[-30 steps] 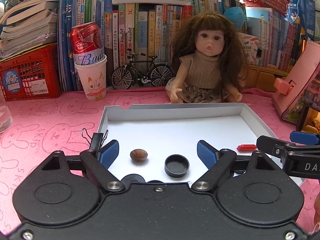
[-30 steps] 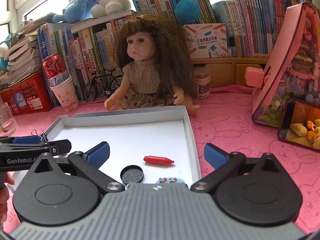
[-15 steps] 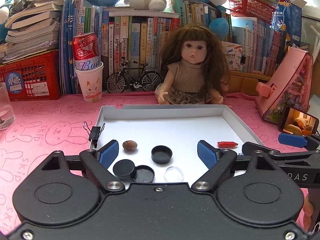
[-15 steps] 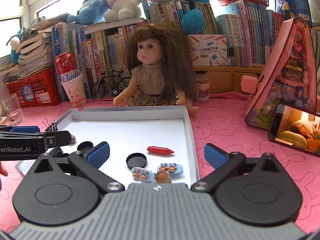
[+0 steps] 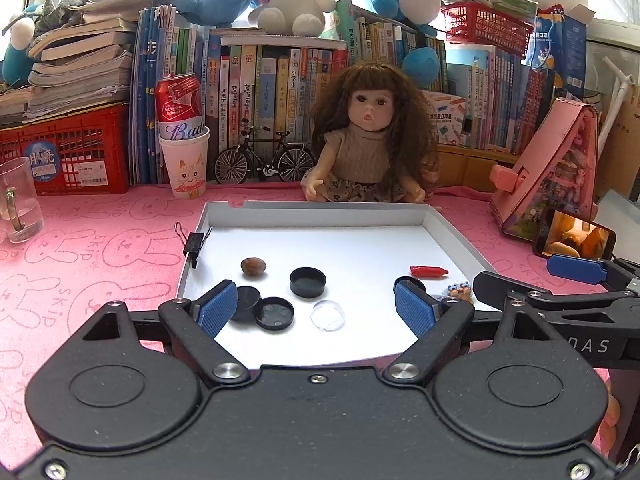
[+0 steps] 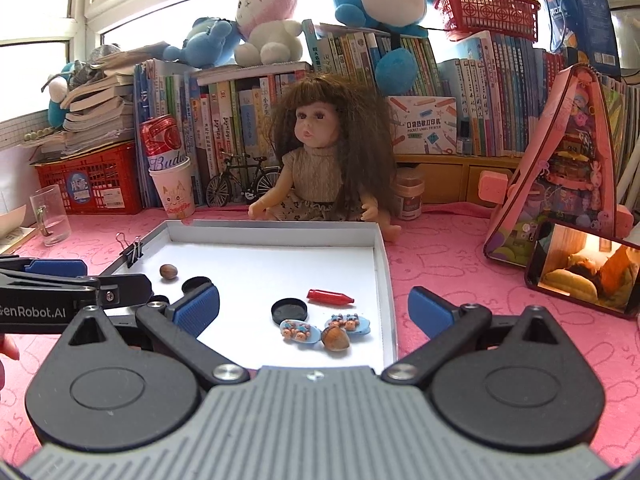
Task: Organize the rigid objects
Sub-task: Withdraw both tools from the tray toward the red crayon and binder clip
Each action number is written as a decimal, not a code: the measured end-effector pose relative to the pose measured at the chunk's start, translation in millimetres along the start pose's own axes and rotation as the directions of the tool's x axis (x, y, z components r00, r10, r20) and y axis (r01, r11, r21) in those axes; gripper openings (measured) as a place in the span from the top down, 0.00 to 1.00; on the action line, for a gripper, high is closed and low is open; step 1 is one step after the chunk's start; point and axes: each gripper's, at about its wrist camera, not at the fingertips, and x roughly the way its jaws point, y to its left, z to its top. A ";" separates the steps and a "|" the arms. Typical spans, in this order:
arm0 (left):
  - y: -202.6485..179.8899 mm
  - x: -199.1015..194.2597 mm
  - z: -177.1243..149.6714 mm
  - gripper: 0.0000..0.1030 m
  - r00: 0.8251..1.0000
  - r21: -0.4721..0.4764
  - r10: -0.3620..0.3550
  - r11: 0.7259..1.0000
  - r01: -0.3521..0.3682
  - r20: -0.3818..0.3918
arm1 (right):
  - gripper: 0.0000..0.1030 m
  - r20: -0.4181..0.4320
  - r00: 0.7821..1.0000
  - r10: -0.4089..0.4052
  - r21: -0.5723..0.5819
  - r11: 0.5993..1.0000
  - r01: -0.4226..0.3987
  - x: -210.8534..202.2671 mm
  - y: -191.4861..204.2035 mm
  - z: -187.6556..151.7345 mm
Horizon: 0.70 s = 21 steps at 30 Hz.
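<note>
Both grippers have drawn back from the white tray (image 5: 448, 232) since a second ago, so pieces hidden under their bodies then now lie in plain sight at its near end. In the left wrist view these are a brown nut (image 5: 253, 267), an upturned black cap (image 5: 307, 281), two more black caps (image 5: 274, 312) touching each other beside the left pad, and a clear dome (image 5: 328, 313). In the right wrist view a red crayon-like piece (image 6: 330, 297) lies near the right wall, with a black lid (image 6: 289, 310) just beside it, two blue bear clips (image 6: 298, 330) and an acorn (image 6: 336, 338) touching them. A binder clip (image 5: 195, 242) grips the tray's left wall. The left gripper (image 5: 316, 308) hangs with jaws spread wide and nothing between the pads; the right gripper (image 6: 314, 311) is likewise wide and empty. By my reading this is a pause between picks, with everything scattered and nothing sorted into groups yet. The next move calls for choosing one piece, most likely a cap for the left side or the red piece for the right, then dipping the pads low to straddle it, since all sit flat on the floor. The doll (image 5: 370, 136) and the pink tablecloth (image 5: 100, 248) are bystanders.
</note>
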 end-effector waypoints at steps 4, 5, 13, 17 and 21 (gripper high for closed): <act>-3.2 -11.3 -7.7 0.17 1.000 -0.004 0.013 1.000 -0.013 0.019 | 0.00 0.014 1.000 0.012 -0.008 1.000 -0.012 -10.6 1.1 -4.1; -4.0 -14.0 -9.8 0.17 1.000 -0.003 0.015 1.000 -0.015 0.021 | 0.00 0.014 1.000 0.015 -0.010 1.000 -0.015 -12.4 1.3 -4.8; -13.6 -38.9 -35.6 0.18 0.999 0.024 0.034 0.999 -0.035 0.019 | 0.00 0.003 0.999 0.052 -0.041 0.998 -0.052 -32.6 1.1 -23.2; -17.4 -52.7 -50.5 0.18 0.999 0.056 0.033 0.998 -0.034 0.021 | 0.00 -0.014 0.997 0.081 -0.059 0.995 -0.082 -44.2 2.1 -35.2; -23.1 -67.1 -63.7 0.18 0.999 0.097 0.032 0.995 -0.036 0.035 | 0.00 -0.014 0.995 0.103 -0.092 0.990 -0.104 -57.3 5.3 -45.2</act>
